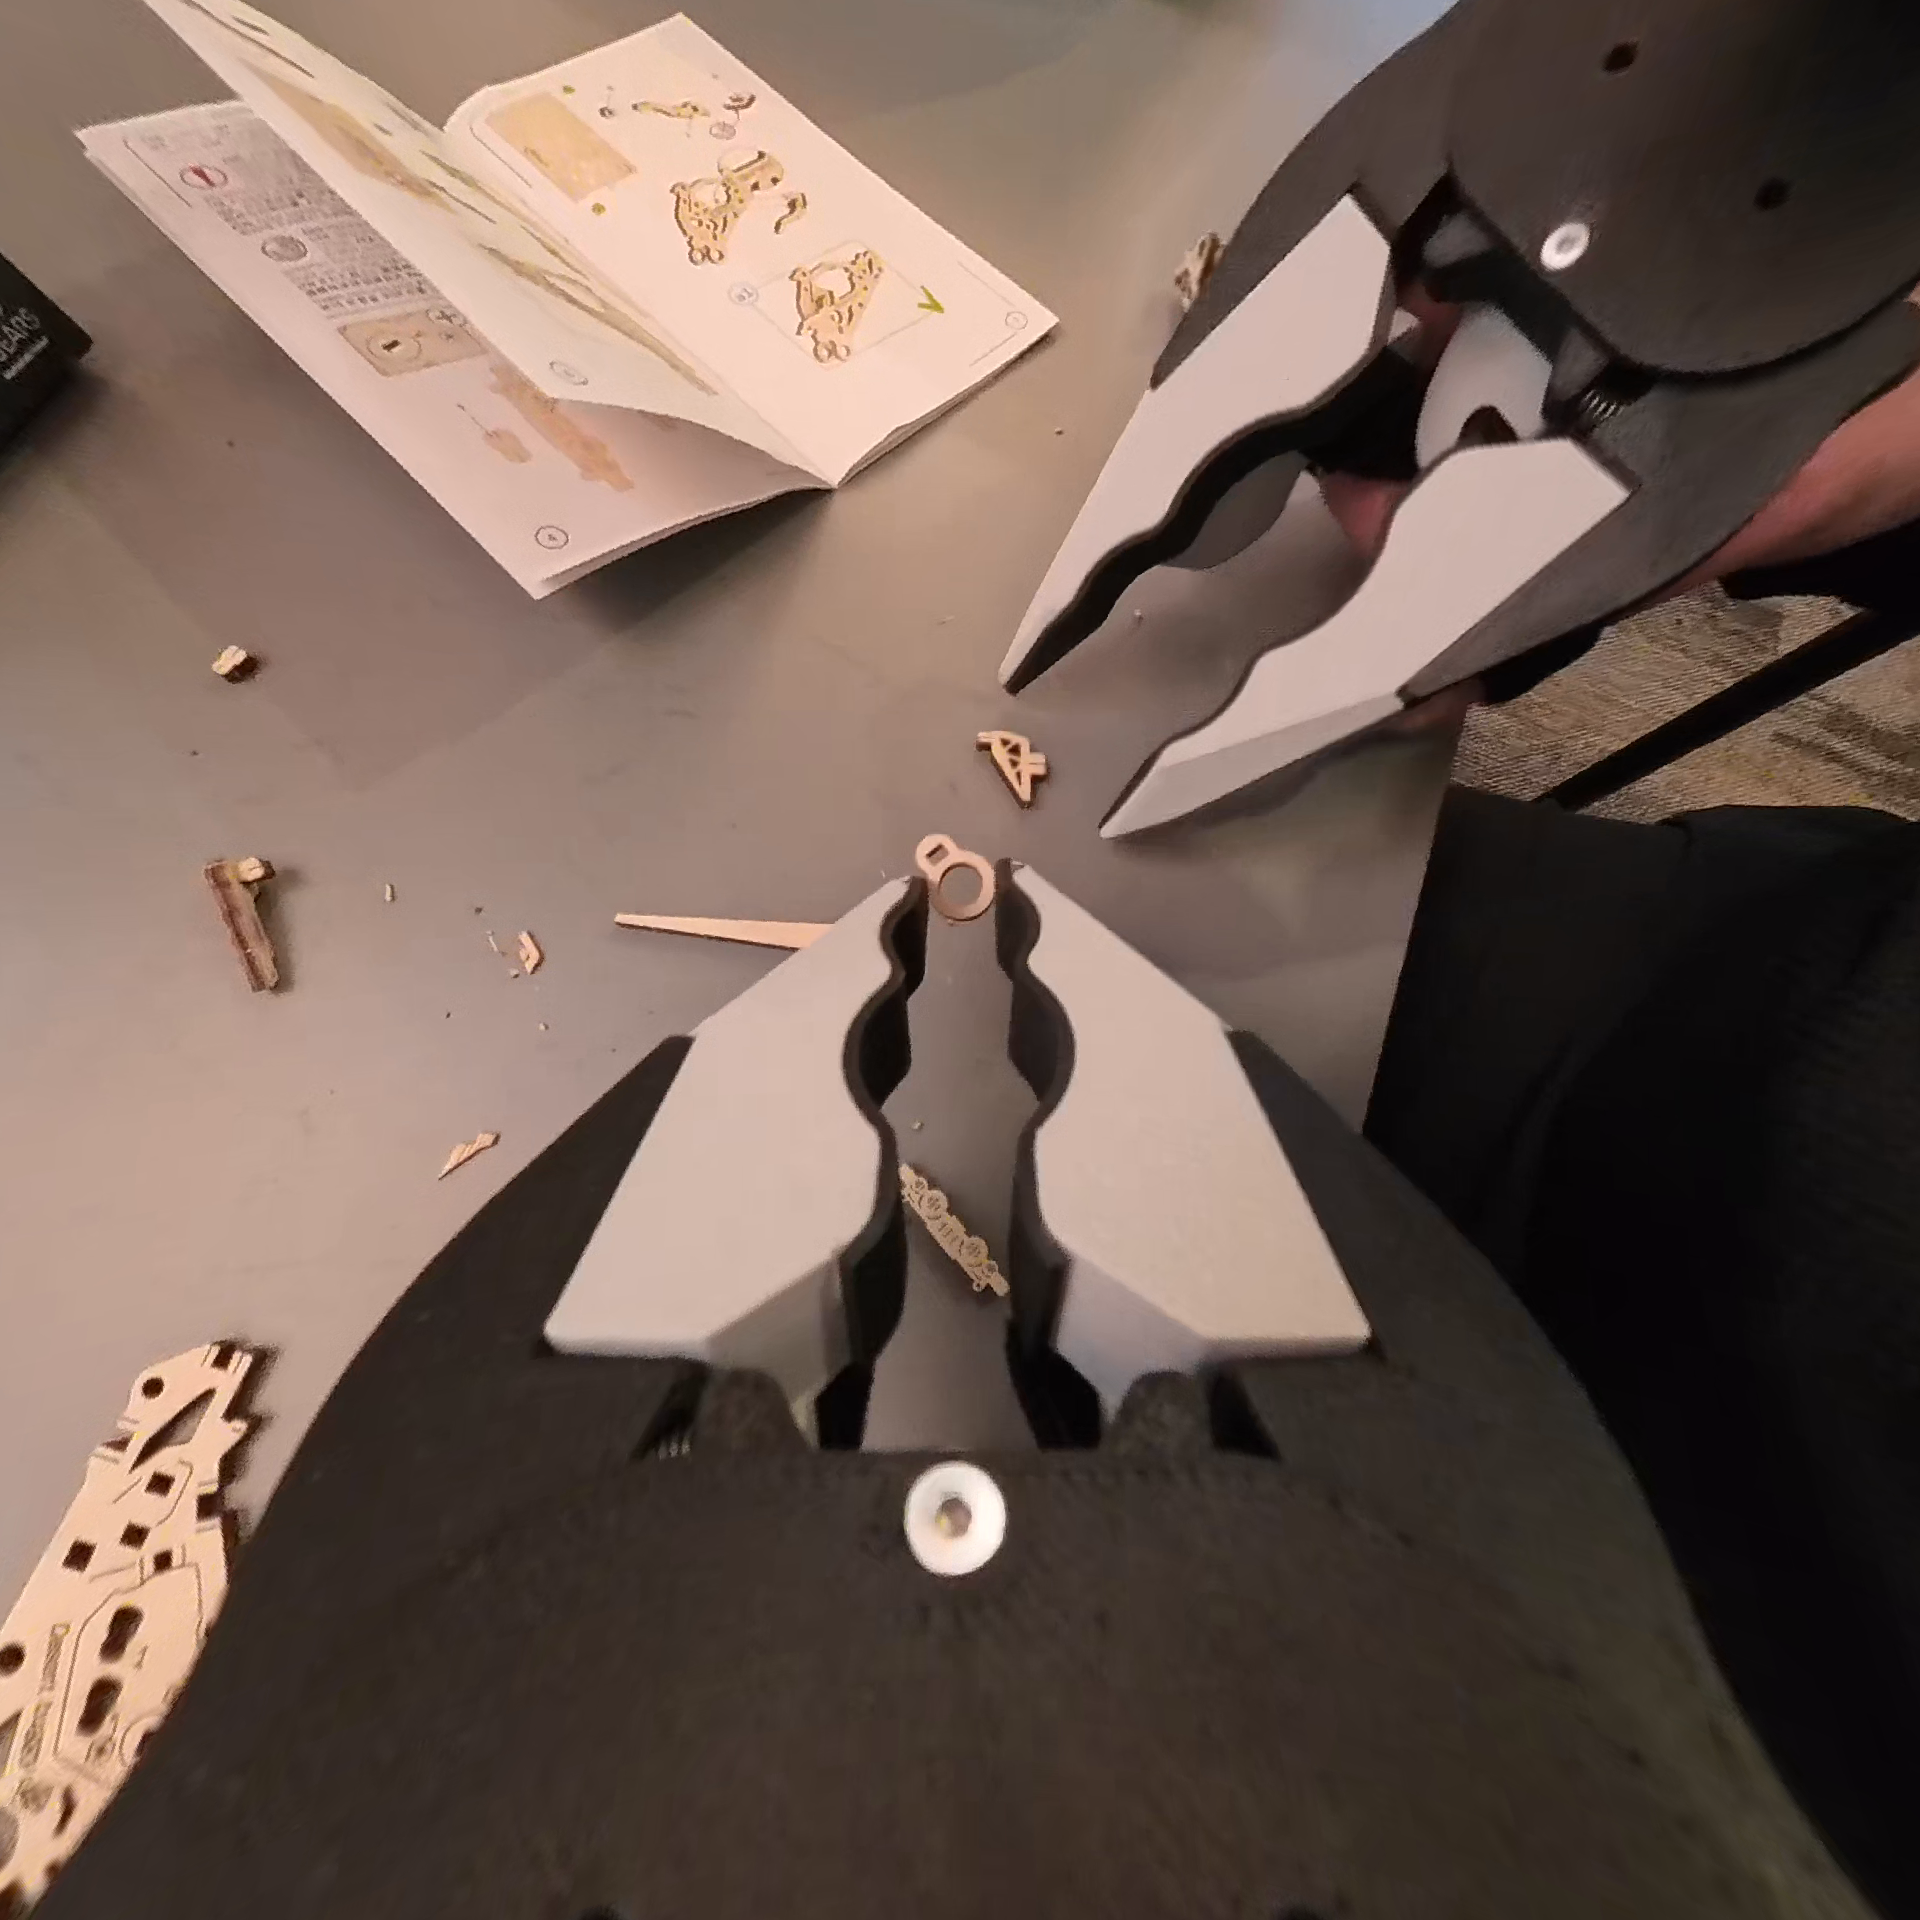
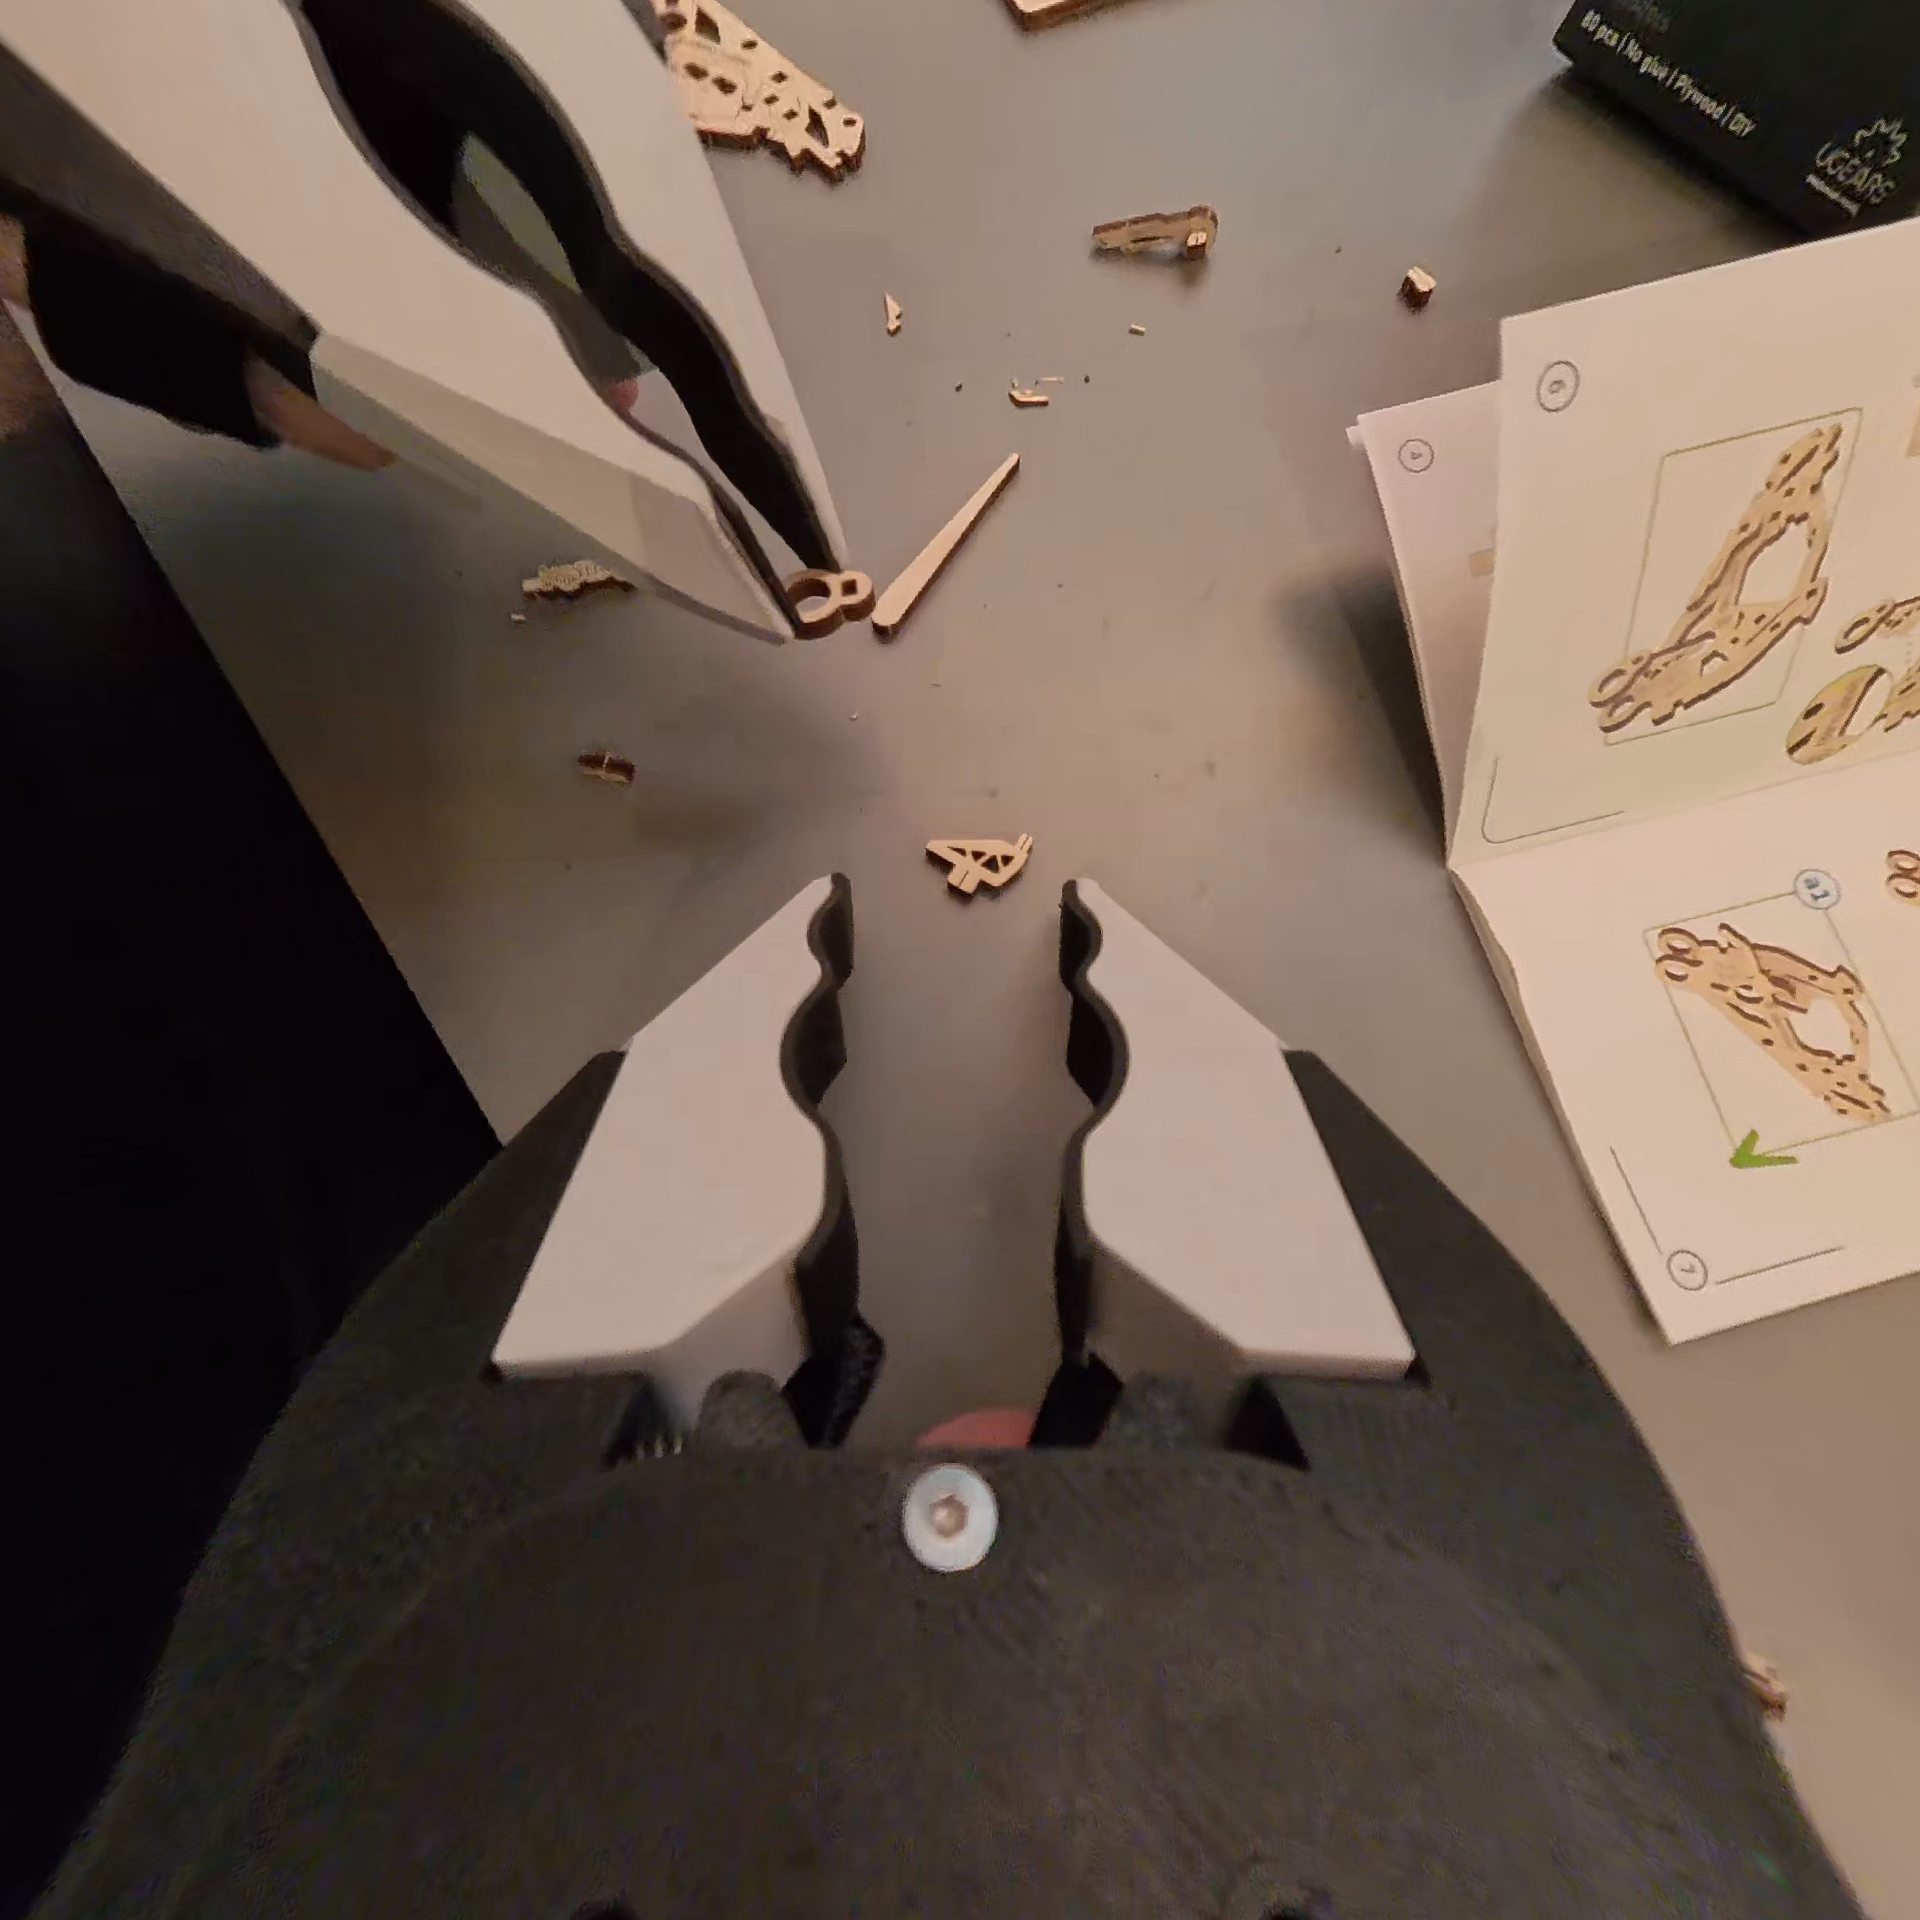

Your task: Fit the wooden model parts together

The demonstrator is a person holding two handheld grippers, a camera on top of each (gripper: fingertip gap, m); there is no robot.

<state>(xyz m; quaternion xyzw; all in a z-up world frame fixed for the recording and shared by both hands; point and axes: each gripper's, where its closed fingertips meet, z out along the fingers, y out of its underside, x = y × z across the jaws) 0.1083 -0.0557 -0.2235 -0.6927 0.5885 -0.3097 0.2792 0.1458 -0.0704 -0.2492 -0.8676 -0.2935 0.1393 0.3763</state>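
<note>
The left gripper (image 1: 961, 883) is closed on a small wooden ring piece (image 1: 958, 885), a flat loop with a little slotted tab; its two fingertips (image 1: 902, 891) press against the ring's sides, and the tab sticks out past the tips. In the right wrist view the same ring piece (image 2: 826, 601) shows at the tips, low over the grey table (image 1: 623, 748). Just beside it lies a thin pointed wooden sliver (image 1: 717, 928), running out from under the left finger. The right gripper (image 2: 956, 888) stands wide open with nothing between its fingers, and a small triangular lattice part (image 2: 979, 860) lies flat on the table just ahead of its tips, apart from both of them. In the left wrist view that lattice part (image 1: 1015, 767) sits between the two grippers, near the table's near edge. A narrow ornate strip (image 1: 956, 1226) lies under the left gripper's fingers. Farther out, crumbs and offcuts are scattered over the middle of the table, among them a dark stick-like piece (image 1: 244, 920) and a small chunk (image 1: 233, 662). A punched-out plywood sheet (image 1: 94, 1579) lies toward the left side. The open instruction booklet (image 1: 582, 270) lies towards the far side, and a black box (image 2: 1766, 104) sits at a far corner.
</note>
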